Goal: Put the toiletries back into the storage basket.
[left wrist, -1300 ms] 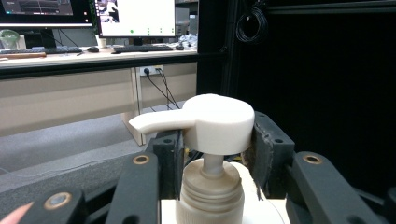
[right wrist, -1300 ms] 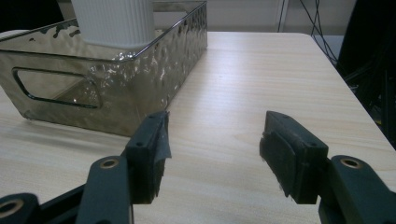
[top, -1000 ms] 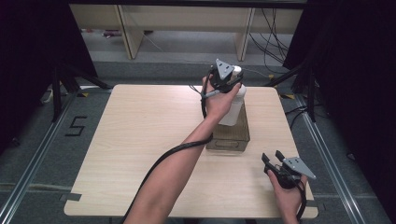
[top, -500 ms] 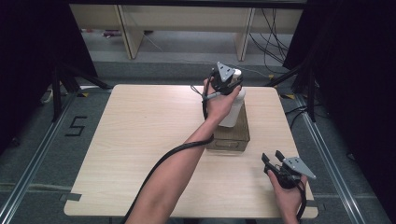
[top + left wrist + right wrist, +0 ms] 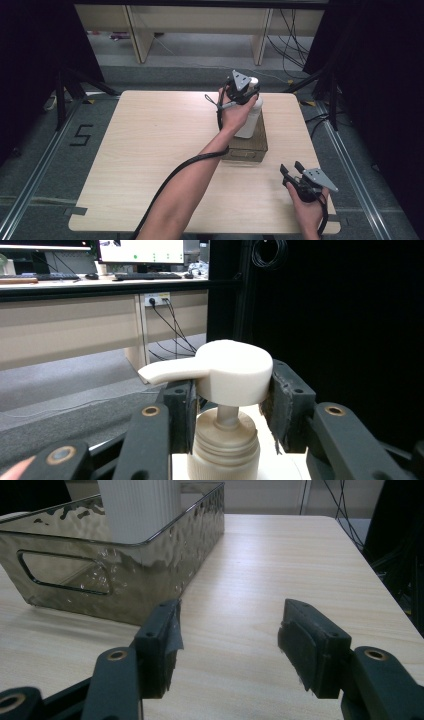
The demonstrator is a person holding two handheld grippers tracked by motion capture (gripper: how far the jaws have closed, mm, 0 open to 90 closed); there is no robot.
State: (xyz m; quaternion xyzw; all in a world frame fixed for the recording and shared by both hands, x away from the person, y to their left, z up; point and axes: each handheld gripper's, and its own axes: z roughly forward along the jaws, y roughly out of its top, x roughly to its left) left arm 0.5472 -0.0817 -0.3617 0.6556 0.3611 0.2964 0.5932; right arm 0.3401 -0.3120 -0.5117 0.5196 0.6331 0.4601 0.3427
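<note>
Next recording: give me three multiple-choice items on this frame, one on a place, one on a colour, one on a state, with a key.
1. Where does the white plastic pump bottle stand?
A. in the smoky clear plastic bin
B. on the floor
C. at the table's left edge

2. What colour is the pump head?
A. blue
B. off-white
C. red

3. How is the right gripper?
A. shut on the bin
B. holding the bottle
C. open

Key: A, the bottle's base sits inside the bin's walls; B, the left gripper view shows it off-white; C, its fingers stand apart over bare table.
</note>
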